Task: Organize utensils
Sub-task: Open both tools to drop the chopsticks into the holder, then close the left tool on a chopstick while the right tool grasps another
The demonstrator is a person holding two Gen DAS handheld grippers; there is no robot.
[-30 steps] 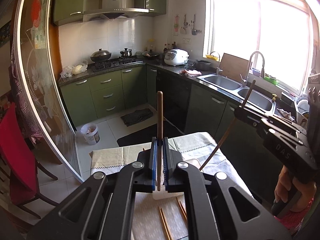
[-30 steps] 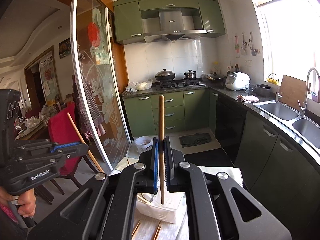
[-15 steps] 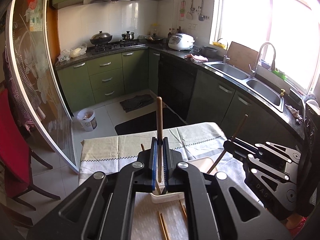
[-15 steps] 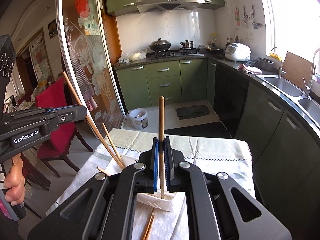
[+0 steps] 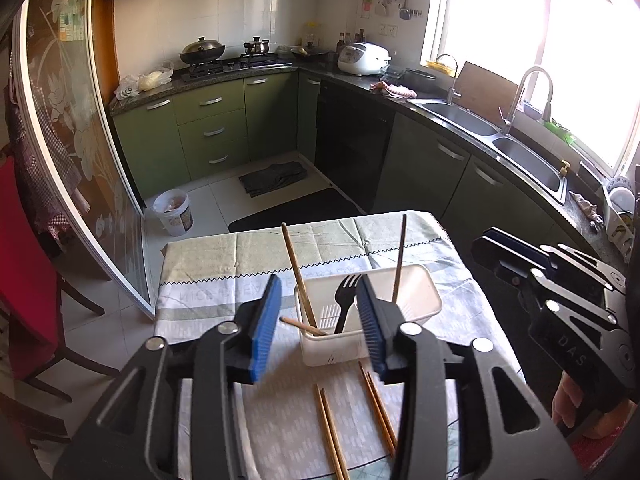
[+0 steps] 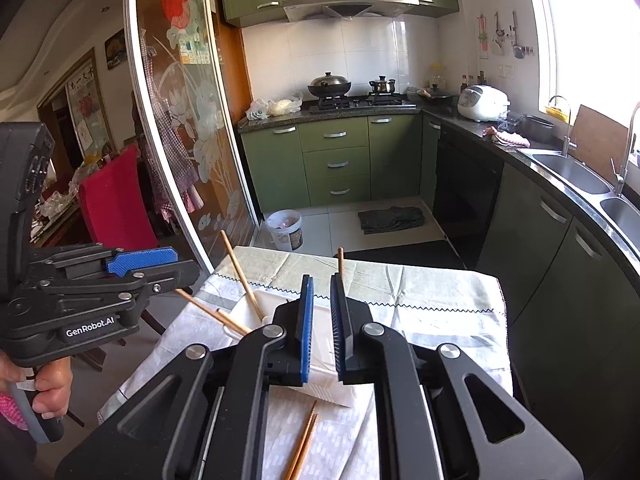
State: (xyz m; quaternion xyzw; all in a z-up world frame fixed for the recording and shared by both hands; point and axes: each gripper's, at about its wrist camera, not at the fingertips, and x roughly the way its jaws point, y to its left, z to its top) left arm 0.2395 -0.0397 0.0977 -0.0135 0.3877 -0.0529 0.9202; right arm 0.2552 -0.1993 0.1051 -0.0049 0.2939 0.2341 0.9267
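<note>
Both the left claw (image 5: 320,322) and right claw (image 6: 320,326) are spread empty above the bin (image 5: 416,300), where chopsticks (image 5: 298,280) are propped.

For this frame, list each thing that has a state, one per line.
left gripper: jaws wide open, holding nothing
right gripper: jaws open, holding nothing
white basket: upright on the table, holding utensils
black fork: standing in the basket, tines up
chopsticks in the basket: leaning, tips down
loose chopsticks: lying flat on the tablecloth
</note>
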